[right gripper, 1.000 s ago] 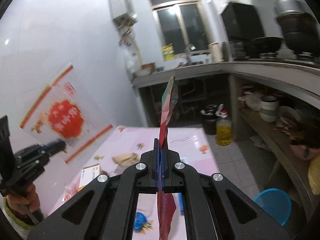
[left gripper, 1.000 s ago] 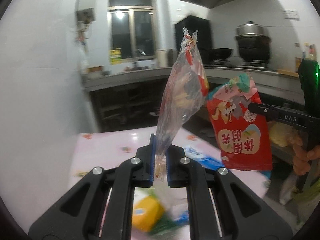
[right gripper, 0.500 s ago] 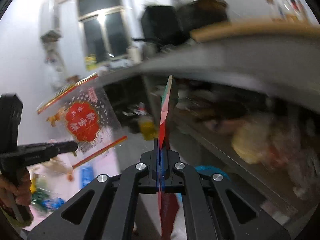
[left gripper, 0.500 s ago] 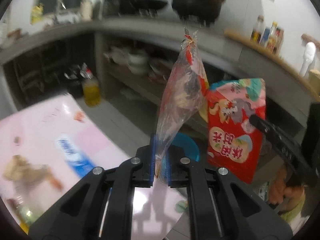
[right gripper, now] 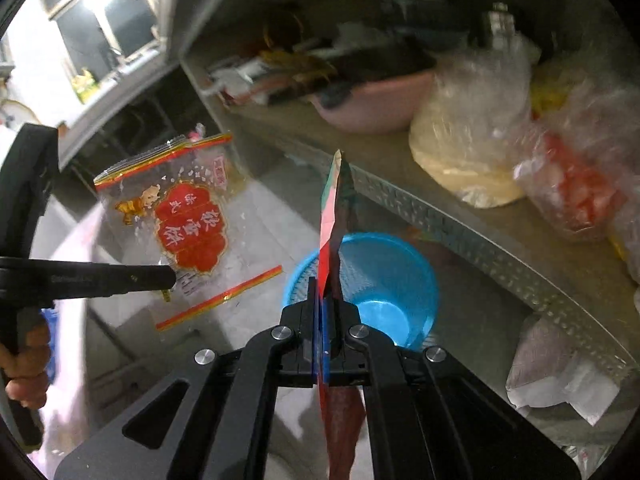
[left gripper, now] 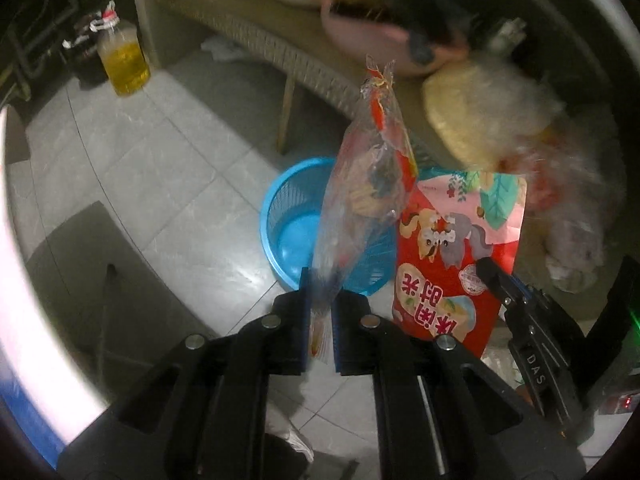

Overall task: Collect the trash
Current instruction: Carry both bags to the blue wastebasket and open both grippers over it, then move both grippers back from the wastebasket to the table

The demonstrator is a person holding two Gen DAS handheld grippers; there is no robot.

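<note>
My left gripper [left gripper: 321, 300] is shut on a clear plastic snack wrapper [left gripper: 368, 196] with a red label, which stands up between its blue pads. The same clear plastic snack wrapper [right gripper: 188, 220] shows flat at the left of the right wrist view, pinched by the left gripper [right gripper: 170, 278]. My right gripper [right gripper: 323, 304] is shut on a red snack bag [right gripper: 333, 216], seen edge-on. That red snack bag [left gripper: 456, 256] appears face-on in the left wrist view, held by the right gripper [left gripper: 482, 266]. A blue plastic bin [left gripper: 292, 224] stands on the floor below both wrappers; the blue plastic bin [right gripper: 384, 280] looks empty.
A low shelf [right gripper: 460, 216] beside the bin carries a pink basin [right gripper: 372, 100] and tied plastic bags [right gripper: 472, 140]. A bottle of yellow oil [left gripper: 124, 60] stands on the grey tiled floor [left gripper: 120, 152]. The pink table edge [left gripper: 24, 280] curves along the left.
Both grippers swung away from the table and tipped downward, still gripping their wrappers. The window and counter left view; the blue bin and floor now lie beneath them.
</note>
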